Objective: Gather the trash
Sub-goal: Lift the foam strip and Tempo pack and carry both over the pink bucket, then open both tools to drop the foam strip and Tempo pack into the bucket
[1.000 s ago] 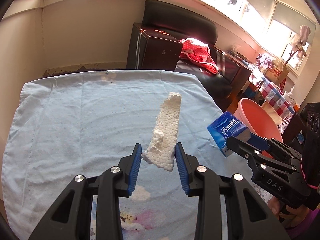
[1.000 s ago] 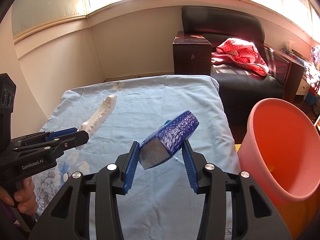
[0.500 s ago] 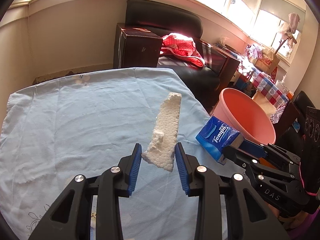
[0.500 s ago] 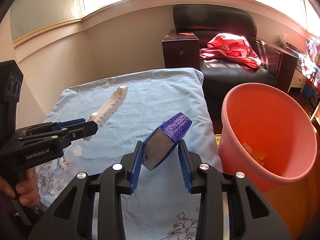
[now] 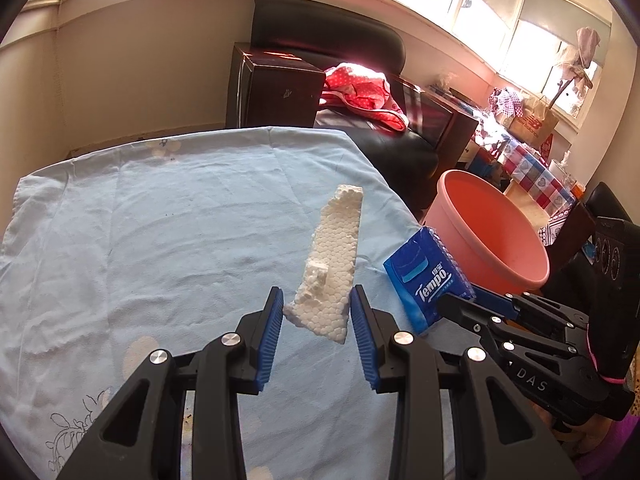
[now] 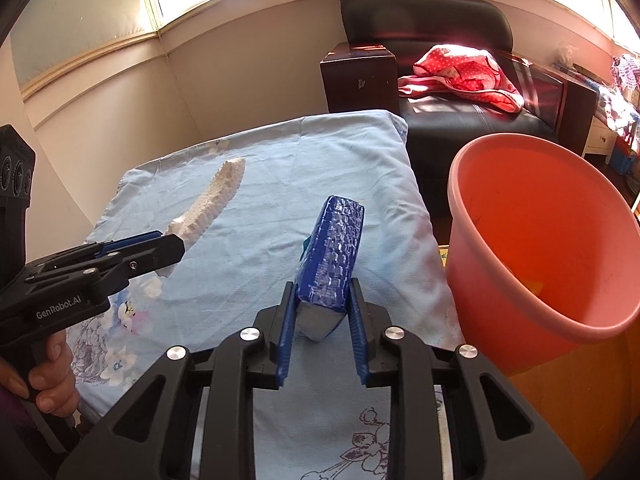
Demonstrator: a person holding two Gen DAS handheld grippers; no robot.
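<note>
- Covering the worktop (image 6: 280, 208) is a pale blue cloth; a black sofa (image 6: 440, 40) sits behind.
- Beside the worktop's right edge, a pink bucket (image 6: 536, 240) holds yellowish scraps.
- Left gripper (image 5: 316, 320) fingers grasp a foam piece (image 5: 334, 272); right gripper (image 6: 322, 320) fingers are closing, pressing a blue tissue pack (image 6: 332, 256), both above the cloth.

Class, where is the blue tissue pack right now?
The blue tissue pack sits between the closing right gripper pads, above the blue cloth, left of the pink bucket.

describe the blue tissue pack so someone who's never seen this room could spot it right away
Find the table under the light blue cloth with the pink bucket beside its edge. Near that edge, the right gripper has the tissue pack between its closing jaws. It is the only blue item: a glossy plastic packet printed Tempo, unlike the rough white foam piece in the left gripper.
</note>
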